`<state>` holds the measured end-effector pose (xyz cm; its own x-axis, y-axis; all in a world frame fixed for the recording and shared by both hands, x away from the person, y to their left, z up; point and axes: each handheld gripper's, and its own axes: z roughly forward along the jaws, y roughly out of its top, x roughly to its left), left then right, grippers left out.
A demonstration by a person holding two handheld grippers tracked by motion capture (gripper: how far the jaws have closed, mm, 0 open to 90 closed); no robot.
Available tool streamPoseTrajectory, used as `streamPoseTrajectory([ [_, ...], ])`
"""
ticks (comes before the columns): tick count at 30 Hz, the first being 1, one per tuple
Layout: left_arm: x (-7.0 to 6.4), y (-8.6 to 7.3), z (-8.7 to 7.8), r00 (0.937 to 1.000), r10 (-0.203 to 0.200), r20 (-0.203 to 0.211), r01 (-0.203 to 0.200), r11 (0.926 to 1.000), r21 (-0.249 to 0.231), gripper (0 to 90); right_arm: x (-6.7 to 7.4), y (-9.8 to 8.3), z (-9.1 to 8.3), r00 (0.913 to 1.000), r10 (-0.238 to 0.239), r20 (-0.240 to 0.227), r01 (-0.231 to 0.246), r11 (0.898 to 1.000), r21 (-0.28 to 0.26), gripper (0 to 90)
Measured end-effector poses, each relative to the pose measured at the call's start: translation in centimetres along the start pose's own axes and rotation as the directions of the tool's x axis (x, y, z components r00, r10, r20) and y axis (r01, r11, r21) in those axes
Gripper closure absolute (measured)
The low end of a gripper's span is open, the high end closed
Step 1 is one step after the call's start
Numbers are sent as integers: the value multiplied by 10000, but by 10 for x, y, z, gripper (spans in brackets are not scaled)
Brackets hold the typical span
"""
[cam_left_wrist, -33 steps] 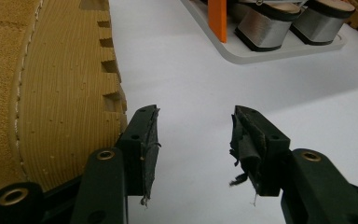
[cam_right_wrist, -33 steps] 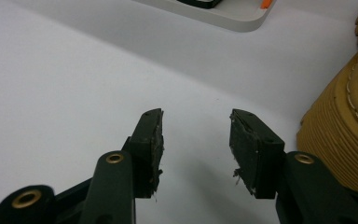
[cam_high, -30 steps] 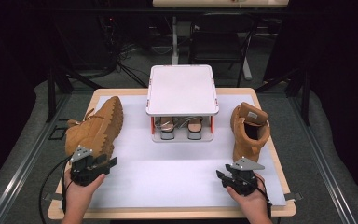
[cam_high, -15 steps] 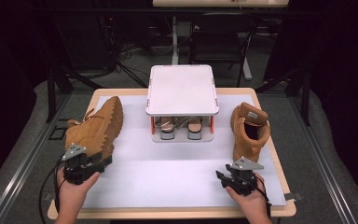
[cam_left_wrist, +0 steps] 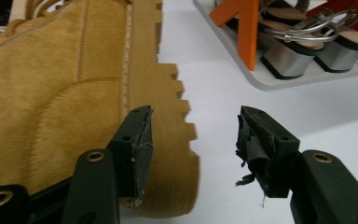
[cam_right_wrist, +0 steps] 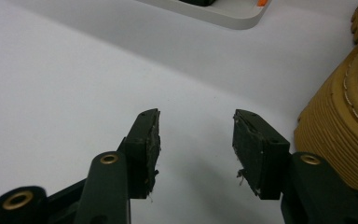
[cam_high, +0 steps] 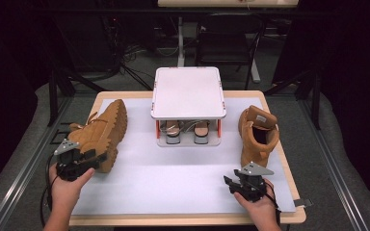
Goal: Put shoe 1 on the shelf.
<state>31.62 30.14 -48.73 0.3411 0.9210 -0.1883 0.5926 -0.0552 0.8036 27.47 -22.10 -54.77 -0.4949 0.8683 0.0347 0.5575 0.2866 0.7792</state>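
fingers (cam_left_wrist: 135, 144) of left gripper (cam_high: 79, 159) just opening, empty, beside boot sole (cam_left_wrist: 168, 116); rack (cam_high: 188, 96) beyond.

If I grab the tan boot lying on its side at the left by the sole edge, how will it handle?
The boot on its side has a thick lugged sole, so that edge probably stays stiff and gives the left gripper good purchase. The suede upper looks soft and may sag. It is bulky, likely heavy, and could swing once lifted.
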Motion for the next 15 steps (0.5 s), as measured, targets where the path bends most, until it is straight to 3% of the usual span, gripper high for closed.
streamPoseTrajectory([
  [4,9,4,-1,9995,57,-319,-56,10000,59,448,0,0,0,10000,36,12,-36,10000,9,512],
  [9,16,6,1,9994,105,-322,-105,9999,8,444,0,0,0,10000,80,-26,-80,10000,-5,512],
  [15,24,15,2,9982,-218,-557,235,9993,305,442,0,-1,0,9999,140,-19,-140,9999,-39,512],
])
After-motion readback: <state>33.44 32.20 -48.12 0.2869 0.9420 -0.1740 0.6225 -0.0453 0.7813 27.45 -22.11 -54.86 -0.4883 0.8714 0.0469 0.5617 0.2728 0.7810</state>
